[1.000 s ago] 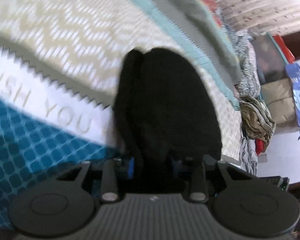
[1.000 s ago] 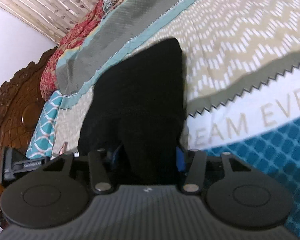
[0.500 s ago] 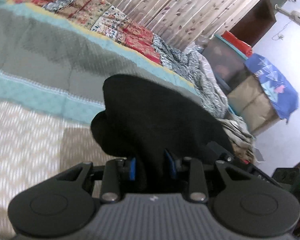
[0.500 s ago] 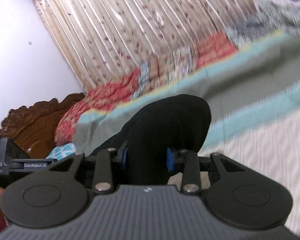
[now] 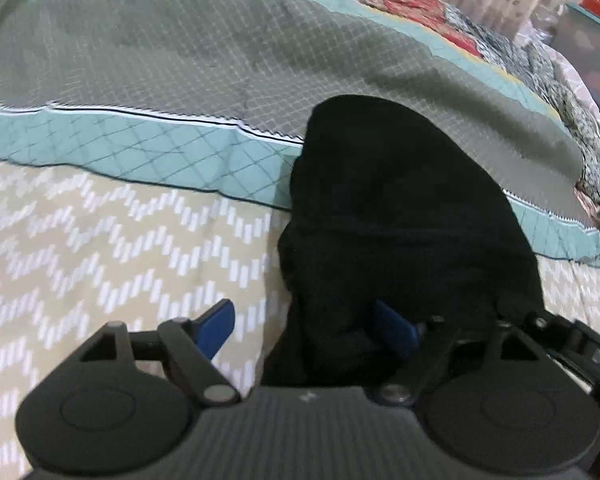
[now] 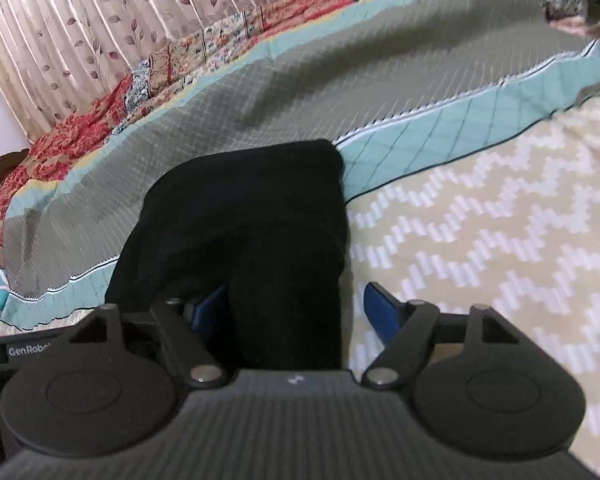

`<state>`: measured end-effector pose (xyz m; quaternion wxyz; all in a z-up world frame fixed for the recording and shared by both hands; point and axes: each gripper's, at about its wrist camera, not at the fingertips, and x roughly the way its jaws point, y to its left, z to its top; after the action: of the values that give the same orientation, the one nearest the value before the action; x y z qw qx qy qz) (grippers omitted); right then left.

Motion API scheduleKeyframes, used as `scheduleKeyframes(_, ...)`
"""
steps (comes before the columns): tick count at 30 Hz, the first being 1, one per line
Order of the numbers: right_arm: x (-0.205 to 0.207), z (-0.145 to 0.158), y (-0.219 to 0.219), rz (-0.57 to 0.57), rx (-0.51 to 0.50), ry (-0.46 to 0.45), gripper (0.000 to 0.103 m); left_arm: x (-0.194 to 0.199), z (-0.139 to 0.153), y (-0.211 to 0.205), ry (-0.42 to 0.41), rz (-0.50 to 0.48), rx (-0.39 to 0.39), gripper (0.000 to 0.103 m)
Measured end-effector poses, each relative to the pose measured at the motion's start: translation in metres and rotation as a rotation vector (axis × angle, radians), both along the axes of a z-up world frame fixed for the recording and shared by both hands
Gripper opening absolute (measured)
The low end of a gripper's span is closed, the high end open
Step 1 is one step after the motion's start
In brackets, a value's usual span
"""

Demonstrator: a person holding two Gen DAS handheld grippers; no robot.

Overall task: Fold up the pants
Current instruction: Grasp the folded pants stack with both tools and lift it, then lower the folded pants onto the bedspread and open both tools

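The black pants (image 5: 400, 220) lie folded in a heap on the patterned quilt (image 5: 100, 240), over its teal and grey bands. My left gripper (image 5: 306, 328) is opening. Its left blue pad (image 5: 216, 326) stands clear of the cloth, and the right pad (image 5: 394, 332) is half buried in a fold. In the right wrist view the pants (image 6: 240, 220) run back between the jaws of my right gripper (image 6: 296, 310), which is opening too. There the right-hand pad (image 6: 382, 312) is free over the quilt (image 6: 500, 220) and the left-hand pad (image 6: 210, 306) touches the cloth.
A floral curtain (image 6: 80, 20) hangs behind the bed, with red patchwork bedding (image 6: 60, 140) along the far edge. Printed fabrics (image 5: 560, 80) are heaped at the bed's right side. The other gripper's body (image 5: 592, 356) shows close by at the lower right.
Both grippers carried the pinched black cloth across the bed toward the grey and teal bands. Their jaws have since spread apart, and the cloth now rests loose on the quilt.
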<state>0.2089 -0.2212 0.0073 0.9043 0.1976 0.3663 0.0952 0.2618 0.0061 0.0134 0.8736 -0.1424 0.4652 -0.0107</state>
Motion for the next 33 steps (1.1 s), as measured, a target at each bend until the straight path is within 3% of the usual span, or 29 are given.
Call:
scheduleKeyframes(5, -0.043, 0.02, -0.005, -0.003, -0.016, -0.061, 0.077, -0.054, 0.03, -0.009, -0.032, 0.001, 0.13, 0.078)
scheduleKeyframes(9, -0.08, 0.023, 0.004, 0.028, -0.061, -0.047, 0.078, -0.089, 0.036, -0.021, -0.005, -0.031, 0.216, 0.079)
scheduleKeyframes(20, -0.17, 0.023, 0.004, 0.056, -0.02, 0.088, 0.091, -0.193, 0.056, -0.026, -0.041, -0.011, 0.331, 0.096)
scheduleKeyframes(24, -0.192, 0.03, 0.006, 0.035, -0.047, 0.087, 0.103, -0.214, 0.061, -0.027, -0.047, -0.003, 0.352, 0.103)
scheduleKeyframes(27, -0.201, 0.036, 0.01, 0.008, -0.098, 0.091, 0.103, -0.223, 0.065, -0.029, -0.057, -0.01, 0.371, 0.103)
scheduleKeyframes(33, -0.217, 0.04, 0.013, 0.023, -0.098, 0.097, 0.103, -0.234, 0.071, -0.03, -0.07, -0.004, 0.38, 0.103)
